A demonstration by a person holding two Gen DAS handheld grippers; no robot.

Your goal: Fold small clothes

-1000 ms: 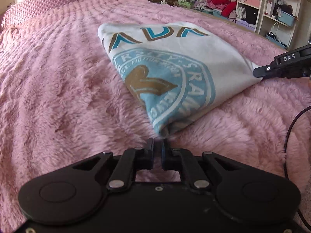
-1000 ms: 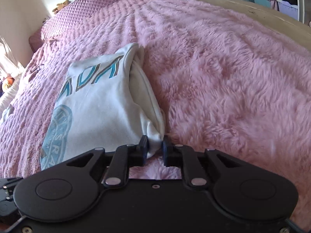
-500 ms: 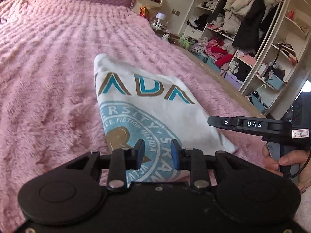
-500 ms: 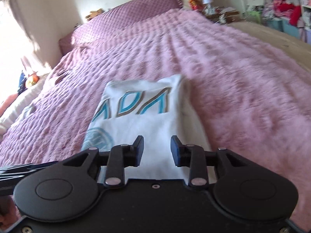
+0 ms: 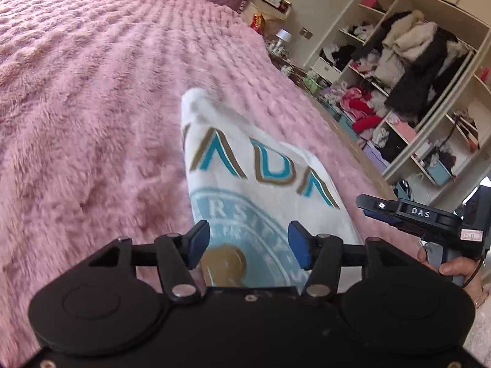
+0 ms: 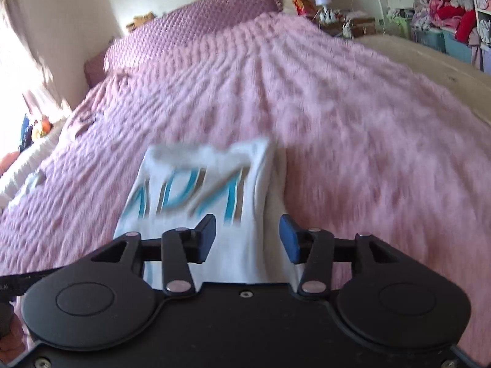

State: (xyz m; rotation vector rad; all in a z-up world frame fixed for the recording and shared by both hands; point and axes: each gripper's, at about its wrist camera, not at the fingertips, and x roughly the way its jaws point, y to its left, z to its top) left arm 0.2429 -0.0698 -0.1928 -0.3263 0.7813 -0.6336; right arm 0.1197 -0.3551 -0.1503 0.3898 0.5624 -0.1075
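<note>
On the fuzzy pink blanket point(image 5: 92, 98) the folded white T-shirt point(image 5: 245, 184) lies at twelve o'clock of the left gripper point(image 5: 248, 245) and right gripper point(image 6: 247, 237), both opening empty, so the fold looks laid and smoothing or stacking probably follows.

Bedspread point(image 5: 92, 98): pink plush cloth, shaggy, ribbed pile, matt. Folded T-shirt point(image 5: 245, 184) near its right edge: smooth white knit cotton-like cloth w/ flat teal & tan print, matt. Left gripper point(image 5: 248, 245) & right gripper point(image 6: 247, 239): black matt plastic bodies, shiny metal pivot pins, blue rubbery-looking pads. Pillow point(image 6: 196, 27) at the head edge: quilted mauve cloth, slight sheen.
</note>
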